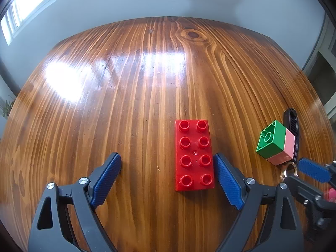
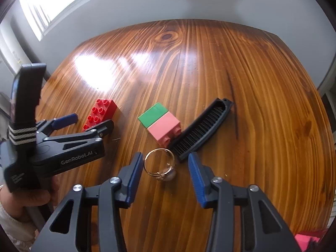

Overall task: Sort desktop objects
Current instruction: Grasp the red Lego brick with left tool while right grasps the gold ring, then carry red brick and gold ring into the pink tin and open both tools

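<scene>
Fingers: left gripper (image 1: 167, 169) wide, straddling red brick (image 1: 194, 155), unclamped; right gripper (image 2: 163, 168) half-open around ring (image 2: 159, 165), beside brush (image 2: 202, 129).

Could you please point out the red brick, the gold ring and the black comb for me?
red brick (image 1: 194, 155): left wrist view, middle of its studded top.
gold ring (image 2: 159, 162): right wrist view, on its band.
black comb (image 2: 201, 129): right wrist view, on its teeth.
</scene>
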The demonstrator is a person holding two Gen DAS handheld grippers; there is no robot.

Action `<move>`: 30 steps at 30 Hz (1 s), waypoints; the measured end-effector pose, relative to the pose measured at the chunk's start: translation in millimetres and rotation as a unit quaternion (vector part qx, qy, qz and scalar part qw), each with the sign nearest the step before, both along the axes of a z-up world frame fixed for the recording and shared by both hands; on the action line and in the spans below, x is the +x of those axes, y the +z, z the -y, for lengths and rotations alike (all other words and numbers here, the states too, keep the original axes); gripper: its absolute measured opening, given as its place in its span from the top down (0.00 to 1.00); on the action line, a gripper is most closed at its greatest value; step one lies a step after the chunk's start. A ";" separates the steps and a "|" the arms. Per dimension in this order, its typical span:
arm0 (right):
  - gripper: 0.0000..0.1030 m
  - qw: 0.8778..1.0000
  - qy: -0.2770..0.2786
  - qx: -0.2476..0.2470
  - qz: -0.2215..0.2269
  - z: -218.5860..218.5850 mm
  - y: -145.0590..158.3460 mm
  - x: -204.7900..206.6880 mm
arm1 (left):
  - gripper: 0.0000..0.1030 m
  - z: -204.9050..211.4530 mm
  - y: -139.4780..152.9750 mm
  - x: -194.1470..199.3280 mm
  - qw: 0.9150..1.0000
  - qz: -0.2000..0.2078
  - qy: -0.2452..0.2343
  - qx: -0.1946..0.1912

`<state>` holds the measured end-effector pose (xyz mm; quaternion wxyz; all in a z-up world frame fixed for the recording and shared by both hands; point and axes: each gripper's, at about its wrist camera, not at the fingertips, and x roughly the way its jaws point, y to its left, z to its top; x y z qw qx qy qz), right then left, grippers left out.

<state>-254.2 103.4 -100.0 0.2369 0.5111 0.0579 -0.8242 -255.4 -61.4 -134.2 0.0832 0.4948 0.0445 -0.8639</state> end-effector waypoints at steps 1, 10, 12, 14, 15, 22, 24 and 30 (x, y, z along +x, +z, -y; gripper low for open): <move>0.59 1.000 0.001 0.000 0.003 1.5 -1.5 -0.4 | 0.12 0.3 0.0 -0.7 1.000 0.000 0.000 0.000; 0.63 1.000 0.007 -0.005 0.002 -4.6 8.5 10.8 | 0.67 2.5 12.5 10.7 0.999 -0.005 -0.004 0.032; 0.63 1.000 0.003 -0.008 -0.004 -10.0 16.6 17.0 | 0.67 -0.9 18.4 18.8 0.999 -0.011 -0.008 0.035; 0.63 1.000 -0.002 -0.013 -0.008 -16.1 23.7 22.8 | 0.67 -5.7 23.2 26.8 0.999 -0.015 -0.010 0.039; 0.63 1.000 -0.006 -0.014 -0.011 -20.0 28.0 27.1 | 0.67 -8.3 27.1 32.1 0.999 -0.017 -0.011 0.042; 0.63 0.999 -0.030 -0.034 -0.025 -50.1 55.6 52.6 | 0.67 -33.0 55.5 68.2 0.998 -0.030 -0.033 0.048; 0.63 0.998 -0.037 -0.040 -0.030 -63.5 63.0 64.1 | 0.67 -43.1 64.9 77.4 0.997 -0.036 -0.040 0.052; 0.63 0.996 -0.066 -0.052 -0.043 -110.5 79.1 93.8 | 0.67 -83.1 94.3 106.6 0.995 -0.057 -0.067 0.051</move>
